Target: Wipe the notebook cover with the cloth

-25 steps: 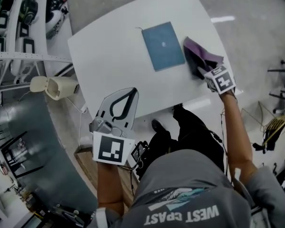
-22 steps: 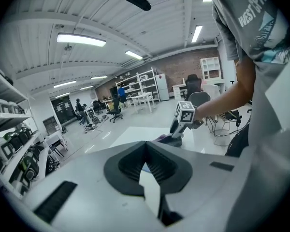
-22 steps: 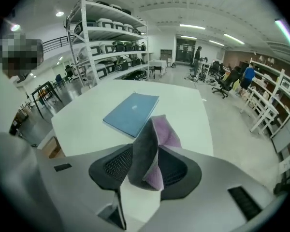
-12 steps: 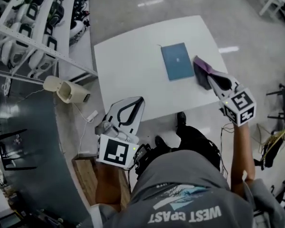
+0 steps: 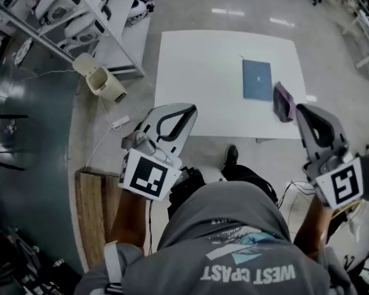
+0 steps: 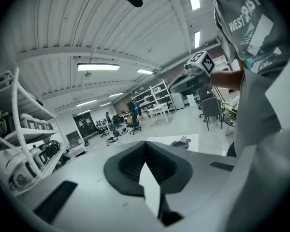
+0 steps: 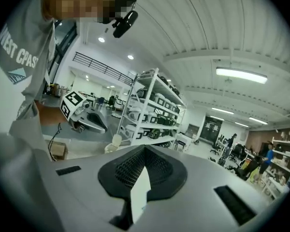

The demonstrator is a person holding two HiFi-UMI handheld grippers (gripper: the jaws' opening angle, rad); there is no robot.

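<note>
Apparently the wiping is finished or paused. The notebook [image 5: 257, 80] lies flat toward the right of the desk [image 5: 197, 78], with the cloth [image 5: 284, 101] loose just beside its right edge. The left tool [image 5: 186, 109] and right tool [image 5: 304, 110] hang well clear of the desk, both closed on nothing. I cannot tell whether the cover is clean.

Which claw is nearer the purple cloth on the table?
The right claw: its tip shows beside the cloth in the head view; the left claw is at the opposite end of the table.
</note>
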